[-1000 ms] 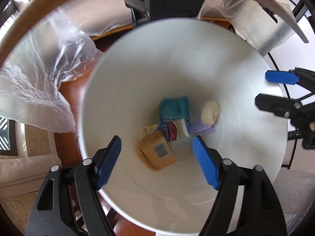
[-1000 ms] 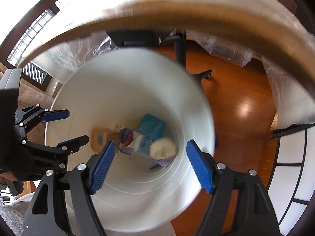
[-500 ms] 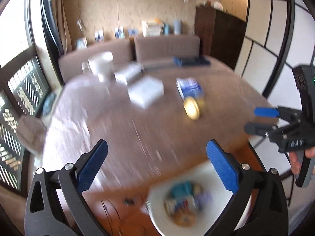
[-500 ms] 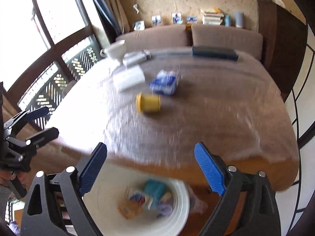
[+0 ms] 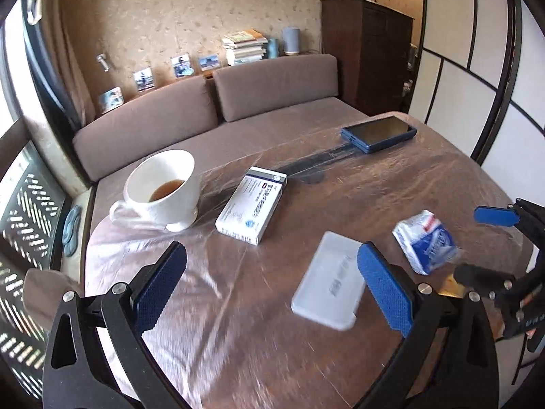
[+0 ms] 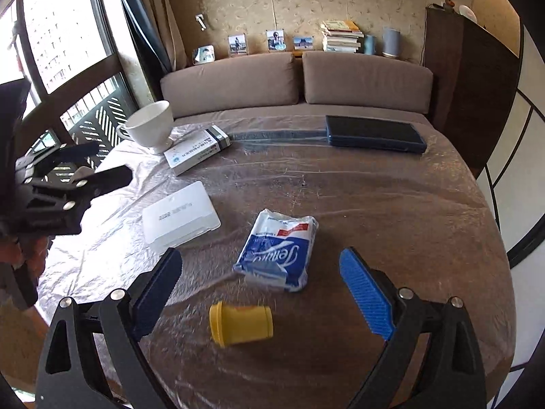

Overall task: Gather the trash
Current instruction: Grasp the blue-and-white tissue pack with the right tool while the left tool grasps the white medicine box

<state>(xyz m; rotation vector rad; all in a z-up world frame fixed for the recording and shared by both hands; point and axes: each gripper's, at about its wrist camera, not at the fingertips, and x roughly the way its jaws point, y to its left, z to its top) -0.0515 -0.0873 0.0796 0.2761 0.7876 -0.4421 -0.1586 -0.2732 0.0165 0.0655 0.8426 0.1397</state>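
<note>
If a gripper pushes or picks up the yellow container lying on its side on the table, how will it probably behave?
The yellow container is a cylinder lying on its side, so a push across it would probably roll it over the smooth plastic table cover. It looks like rigid plastic, so likely stiff under the pads. Its small size suggests it is light, though its contents cannot be seen.

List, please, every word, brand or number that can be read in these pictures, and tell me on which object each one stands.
"Tempo": on the blue and white tissue pack, seen upside down; a likely reading only.
White medicine box: printed lines and a round blue logo, too small to read.
Flat white plastic case: one grey line of characters, too blurred to read.
Books on the ledge: spines too small to read.
Yellow container, cup: no text.
</note>
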